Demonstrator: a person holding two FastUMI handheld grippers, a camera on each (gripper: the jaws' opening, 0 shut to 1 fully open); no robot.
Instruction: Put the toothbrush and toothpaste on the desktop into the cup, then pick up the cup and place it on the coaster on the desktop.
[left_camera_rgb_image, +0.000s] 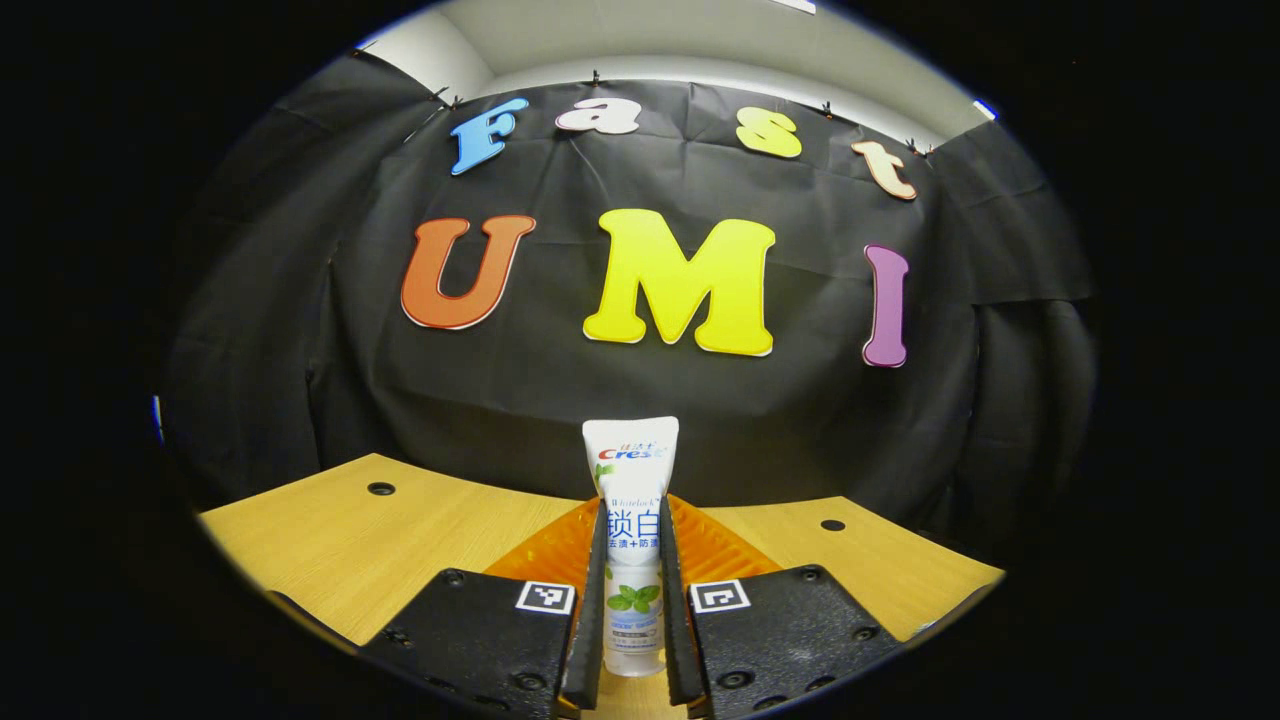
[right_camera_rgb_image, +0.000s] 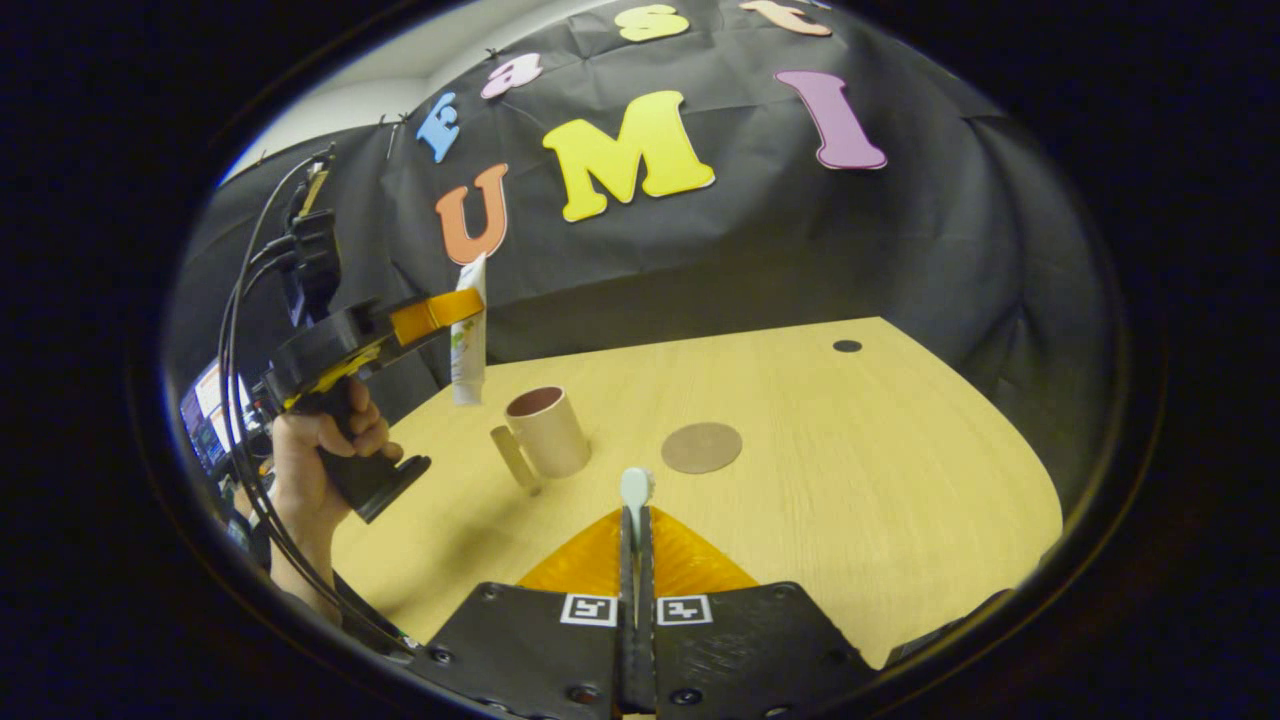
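My left gripper (left_camera_rgb_image: 633, 512) is shut on a white toothpaste tube (left_camera_rgb_image: 631, 470) that stands upright between its fingers, above the wooden desktop (left_camera_rgb_image: 330, 550). In the right gripper view that left gripper (right_camera_rgb_image: 447, 308), held by a hand (right_camera_rgb_image: 318, 440), carries the toothpaste tube (right_camera_rgb_image: 468, 345) in the air just left of and above a tan cup (right_camera_rgb_image: 549, 432) with a handle (right_camera_rgb_image: 515, 458). My right gripper (right_camera_rgb_image: 636, 518) is shut on a toothbrush, whose pale head (right_camera_rgb_image: 635, 487) pokes out past the fingertips. A round brown coaster (right_camera_rgb_image: 701, 447) lies right of the cup.
The desktop (right_camera_rgb_image: 850, 480) has small dark holes (right_camera_rgb_image: 847, 346) near its back edge, also seen as a hole (left_camera_rgb_image: 381, 489) in the left gripper view. Black cloth walls close the back and sides. Cables (right_camera_rgb_image: 235, 330) and a screen (right_camera_rgb_image: 203, 410) sit at the far left.
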